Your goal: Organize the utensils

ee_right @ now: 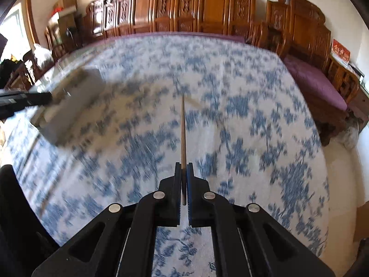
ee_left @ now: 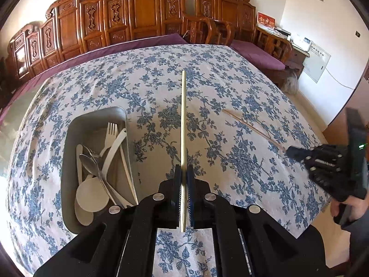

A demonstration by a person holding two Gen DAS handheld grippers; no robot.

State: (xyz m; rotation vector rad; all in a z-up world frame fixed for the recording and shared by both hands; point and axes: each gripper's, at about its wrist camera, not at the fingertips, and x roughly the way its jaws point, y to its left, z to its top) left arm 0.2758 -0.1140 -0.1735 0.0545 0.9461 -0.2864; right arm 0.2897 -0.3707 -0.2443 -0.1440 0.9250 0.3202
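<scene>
My left gripper (ee_left: 183,170) is shut on a pale flat wooden utensil (ee_left: 183,120) that points forward over the table. A grey tray (ee_left: 69,136) sits just left of it, holding several white plastic utensils (ee_left: 113,143) and metal spoons (ee_left: 92,164). My right gripper (ee_right: 183,168) is shut on a thin brown chopstick (ee_right: 183,129) pointing forward. In the left wrist view the right gripper (ee_left: 291,151) is at the right table edge with the chopstick (ee_left: 251,127) reaching left over the cloth. The right wrist view is motion-blurred; the tray (ee_right: 76,106) shows at its left.
The table carries a blue floral cloth (ee_left: 230,73). Carved wooden benches (ee_left: 138,16) with purple cushions (ee_left: 256,53) run along the far and right sides. The left gripper's body (ee_right: 23,99) enters the right wrist view at the left edge.
</scene>
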